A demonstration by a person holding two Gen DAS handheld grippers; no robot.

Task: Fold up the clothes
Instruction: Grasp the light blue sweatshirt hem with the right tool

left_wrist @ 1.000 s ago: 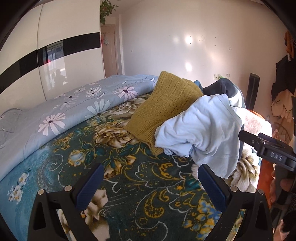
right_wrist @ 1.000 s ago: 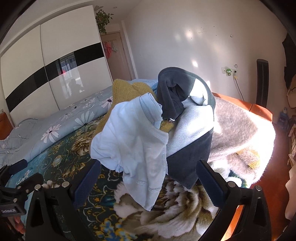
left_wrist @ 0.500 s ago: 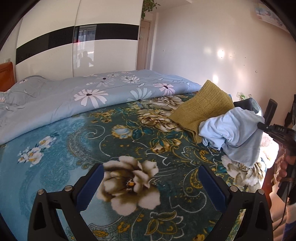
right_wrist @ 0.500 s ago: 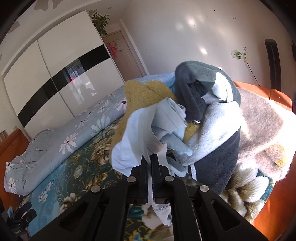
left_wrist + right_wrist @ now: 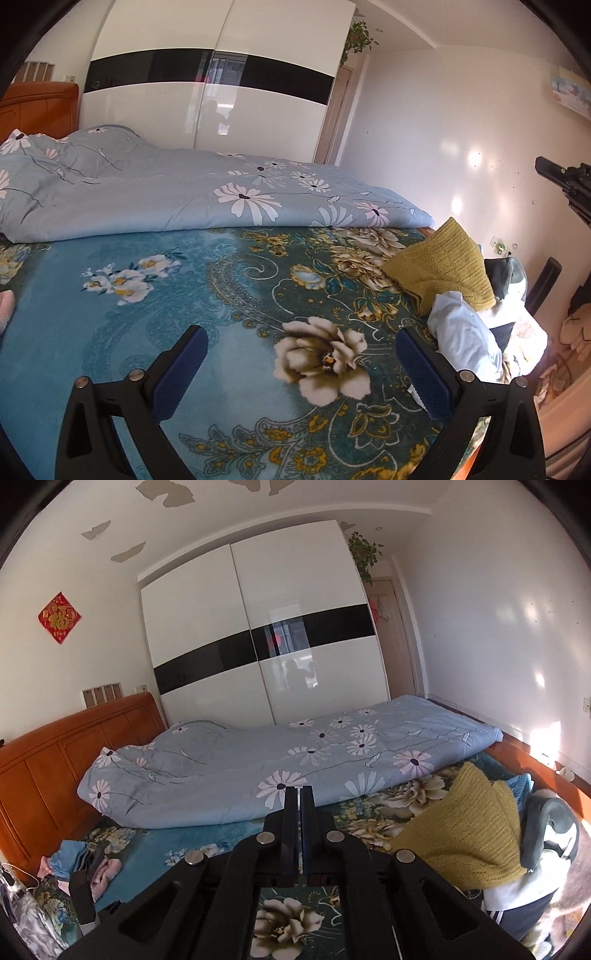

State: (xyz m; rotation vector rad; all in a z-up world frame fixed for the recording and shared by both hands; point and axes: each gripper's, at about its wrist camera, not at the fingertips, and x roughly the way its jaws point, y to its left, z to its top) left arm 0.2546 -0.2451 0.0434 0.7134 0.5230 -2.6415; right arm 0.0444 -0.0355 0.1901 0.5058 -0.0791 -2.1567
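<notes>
Teal blanket strewn with cream and gold flowers; pale blue duvet dotted with white daisies. Mustard-yellow knit sweater — light blue garment just beside. Glossy white wardrobe crossed by a black band. Orange-brown wooden headboard.

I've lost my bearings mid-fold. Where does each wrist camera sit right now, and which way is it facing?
Left wrist: low over the floral blanket, facing the wardrobe; open left gripper frames the bottom, right gripper's tip at the right edge.
Right wrist: higher, facing the headboard and wardrobe; shut right gripper fills the bottom centre.
Shared: wardrobe, blue quilt, yellow sweater.
</notes>
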